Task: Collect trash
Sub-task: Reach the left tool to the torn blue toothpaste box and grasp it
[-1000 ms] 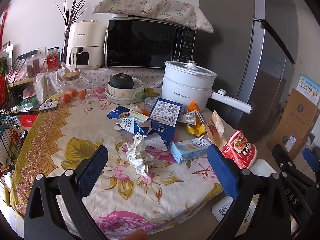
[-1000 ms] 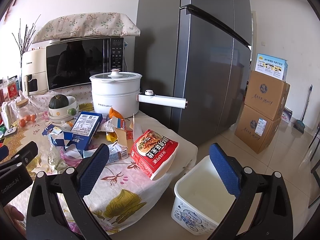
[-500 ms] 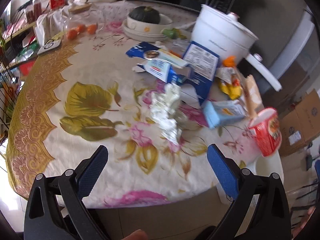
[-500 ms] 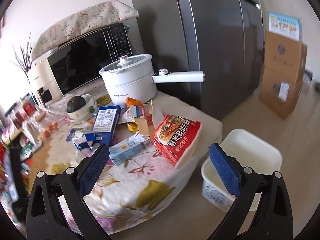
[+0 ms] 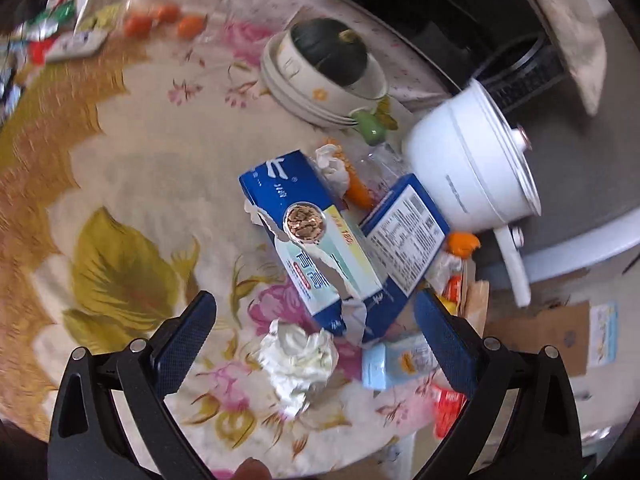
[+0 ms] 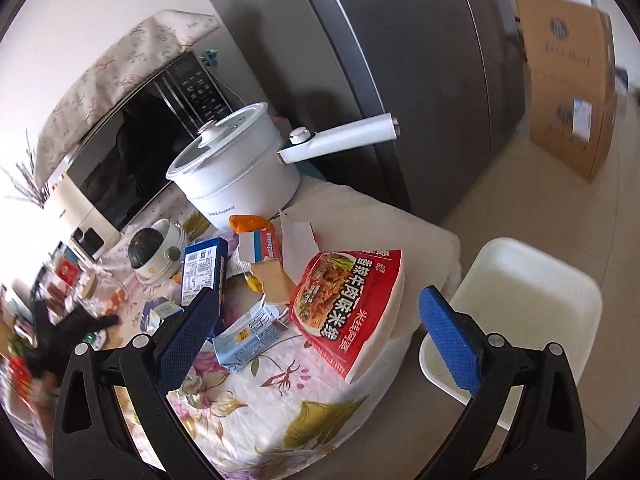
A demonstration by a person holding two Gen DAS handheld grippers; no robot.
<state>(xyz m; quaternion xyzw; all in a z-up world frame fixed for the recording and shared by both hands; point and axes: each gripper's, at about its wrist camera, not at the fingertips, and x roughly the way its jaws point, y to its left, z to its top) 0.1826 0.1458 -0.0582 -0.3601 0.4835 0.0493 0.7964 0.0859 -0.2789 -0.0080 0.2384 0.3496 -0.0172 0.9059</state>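
Left gripper (image 5: 314, 330) fingers spread wide above crumpled tissue (image 5: 298, 360), empty.

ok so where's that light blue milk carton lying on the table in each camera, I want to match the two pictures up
Left wrist: the light blue carton lies low and right of centre, just inside the right finger of the open left tongs.
Right wrist: it lies low and left of centre, between the red noodle bowl and the left finger.
Shared landmark: the white electric pot behind the litter.
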